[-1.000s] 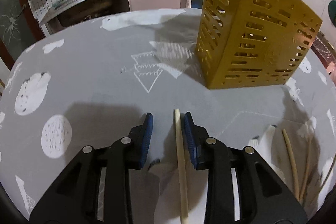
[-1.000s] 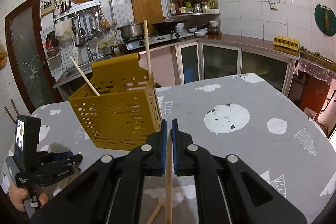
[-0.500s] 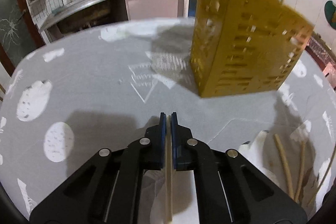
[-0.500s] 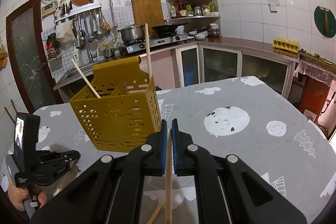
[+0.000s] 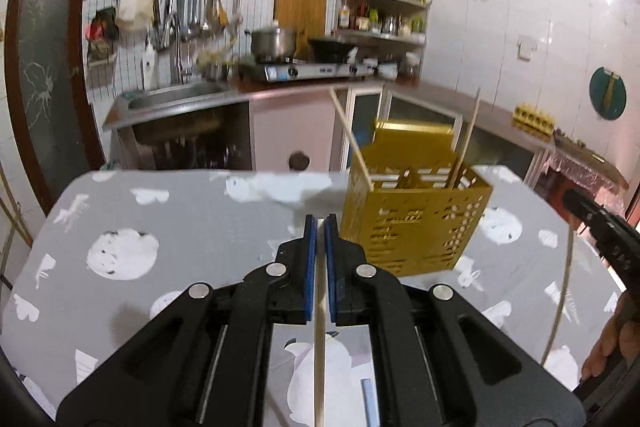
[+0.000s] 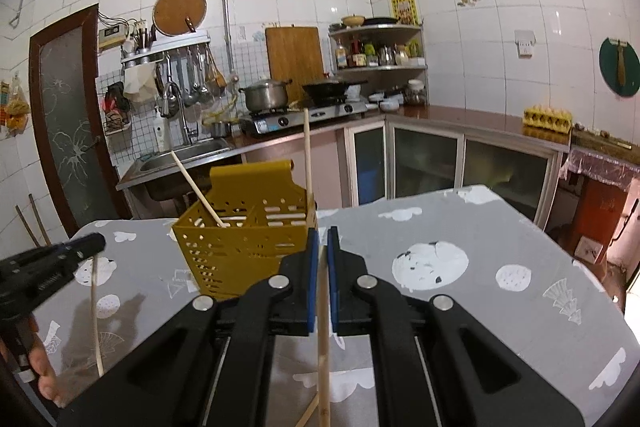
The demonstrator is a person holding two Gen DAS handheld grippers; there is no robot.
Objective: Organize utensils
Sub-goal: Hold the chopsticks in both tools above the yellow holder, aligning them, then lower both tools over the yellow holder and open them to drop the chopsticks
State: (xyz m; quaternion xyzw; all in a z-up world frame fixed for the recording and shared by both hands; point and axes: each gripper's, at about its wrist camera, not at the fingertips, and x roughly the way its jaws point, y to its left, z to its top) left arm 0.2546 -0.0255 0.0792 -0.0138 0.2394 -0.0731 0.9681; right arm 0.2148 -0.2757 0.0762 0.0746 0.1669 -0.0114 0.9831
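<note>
Showing table chopsticks [image 6: 307, 415]: right wrist only

Lower ends of both held chopsticks [image 5: 319, 367] [image 6: 323, 367] cut off by the bottom edges. Bottoms of the two chopsticks [image 6: 200, 195] standing in the yellow utensil holder [image 6: 244, 247] hidden behind its walls. Sink [image 5: 172, 99] and hanging ladles [image 5: 192, 11] blurred in the left wrist view.

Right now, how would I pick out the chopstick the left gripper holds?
Start at the yellow slotted holder on the grey table. Just left of it, the left gripper pinches a pale chopstick. Unlike the holder's two leaning sticks, it hangs below blue pads.
</note>
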